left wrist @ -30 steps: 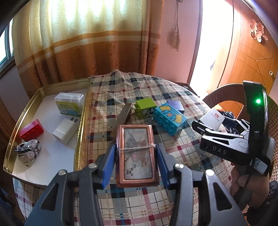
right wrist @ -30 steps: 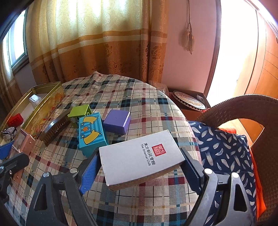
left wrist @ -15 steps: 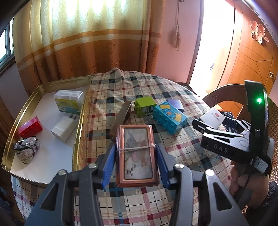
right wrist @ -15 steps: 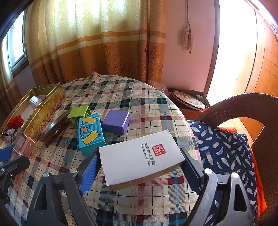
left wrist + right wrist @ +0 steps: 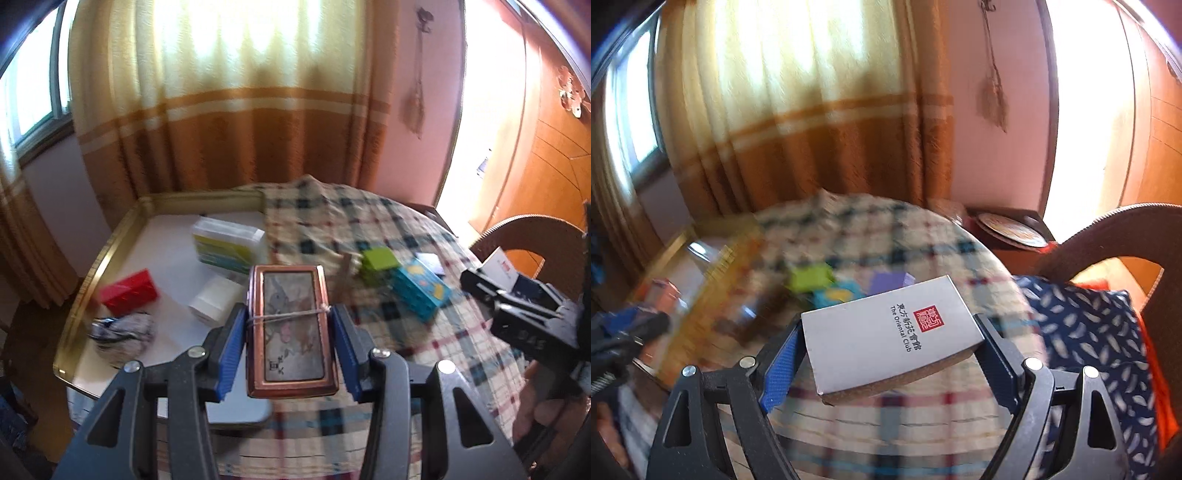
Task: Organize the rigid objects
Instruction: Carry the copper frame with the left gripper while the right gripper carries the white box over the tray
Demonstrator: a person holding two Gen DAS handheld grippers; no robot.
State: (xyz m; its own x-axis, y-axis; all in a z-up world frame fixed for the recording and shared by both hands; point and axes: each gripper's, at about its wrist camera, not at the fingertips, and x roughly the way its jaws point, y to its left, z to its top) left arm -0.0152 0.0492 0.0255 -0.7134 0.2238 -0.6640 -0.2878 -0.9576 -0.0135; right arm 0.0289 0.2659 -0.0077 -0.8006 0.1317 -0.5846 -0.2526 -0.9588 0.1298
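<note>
Left gripper (image 5: 290,345) pinched a copper-framed box (image 5: 291,330) above the tray (image 5: 110,243) edge, right gripper (image 5: 886,354) clamped a white box (image 5: 890,332) over the plaid table (image 5: 886,424), blocks (image 5: 421,293) beyond.

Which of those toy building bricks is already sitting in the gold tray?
The red brick. It lies on the tray's white floor, while the green brick and blue brick remain on the checked tablecloth.
</note>
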